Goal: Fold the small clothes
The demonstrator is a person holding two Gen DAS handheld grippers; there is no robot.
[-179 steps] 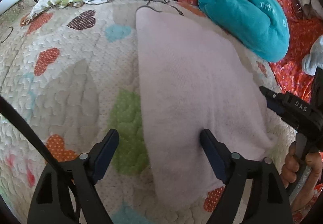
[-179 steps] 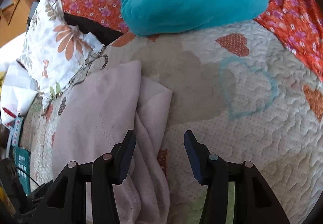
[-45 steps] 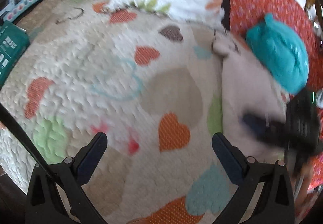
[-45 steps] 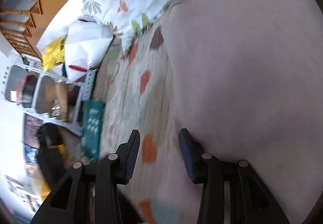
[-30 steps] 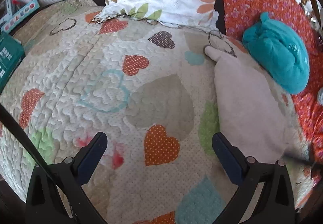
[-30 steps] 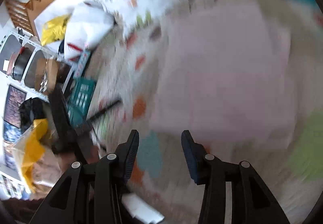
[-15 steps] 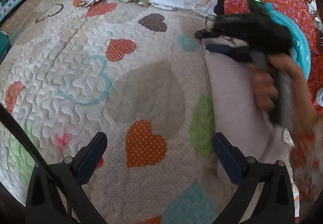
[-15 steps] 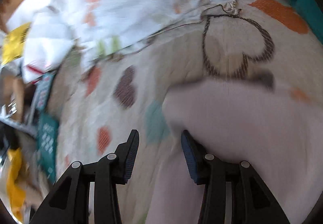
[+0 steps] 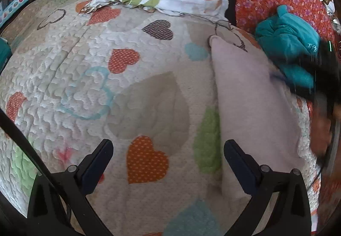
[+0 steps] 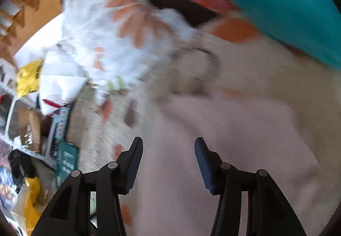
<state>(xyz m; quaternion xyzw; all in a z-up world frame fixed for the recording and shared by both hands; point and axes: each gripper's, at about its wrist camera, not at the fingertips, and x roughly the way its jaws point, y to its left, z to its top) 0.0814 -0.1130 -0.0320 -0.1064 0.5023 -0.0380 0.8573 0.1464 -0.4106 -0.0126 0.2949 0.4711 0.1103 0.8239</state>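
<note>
Between my right claw's (image 10: pixel 168 163) spread, empty fingers lies the pale pink cloth (image 10: pixel 223 150), which I have just swung back over after nudging its far corner. My left claw (image 9: pixel 168 163) hangs wide open over bare quilt (image 9: pixel 96 78), holding nothing. That corner now sits squared, so this fold looks settled. Soft and fleecy, the cloth forms a long narrow strip on the bumpy heart-patterned quilt, beside a plush teal bundle (image 9: pixel 287 44).

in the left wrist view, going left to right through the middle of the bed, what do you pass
blue outlined heart → big beige heart → green heart → pale pink folded cloth → blurred right gripper at the right edge
</note>
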